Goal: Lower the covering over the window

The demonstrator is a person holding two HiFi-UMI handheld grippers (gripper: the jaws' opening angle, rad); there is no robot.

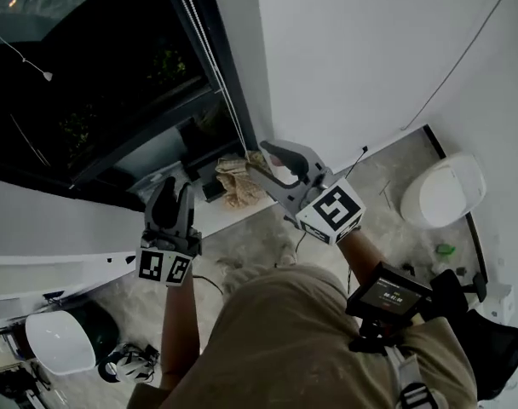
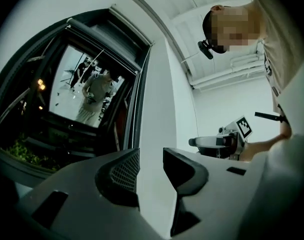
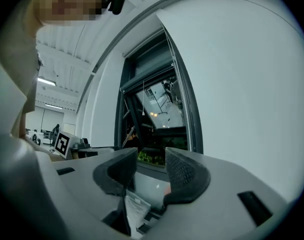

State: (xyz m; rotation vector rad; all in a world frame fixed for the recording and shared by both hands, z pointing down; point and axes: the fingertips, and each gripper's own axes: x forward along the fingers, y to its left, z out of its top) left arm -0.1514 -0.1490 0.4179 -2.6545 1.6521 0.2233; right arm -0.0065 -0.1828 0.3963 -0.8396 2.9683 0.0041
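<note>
The dark window [image 1: 89, 83] fills the upper left of the head view, and its pull cords [image 1: 212, 58] run down the right side of the frame to the sill. No covering shows over the glass. My left gripper [image 1: 174, 190] points at the window's lower edge, left of the cords, with its jaws apart and nothing between them [image 2: 151, 156]. My right gripper [image 1: 257, 158] stands at the bottom end of the cords, open and empty [image 3: 151, 156]. In the right gripper view the window [image 3: 157, 114] lies straight ahead, with the cords [image 3: 184, 114] along its right frame.
A white sill [image 1: 71, 228] runs below the window, with crumpled brown paper [image 1: 242, 181] on it by the right gripper. On the floor lie a white round object [image 1: 442, 190] at the right and a white helmet [image 1: 59, 341] at the lower left. A white wall [image 1: 370, 49] stands to the right.
</note>
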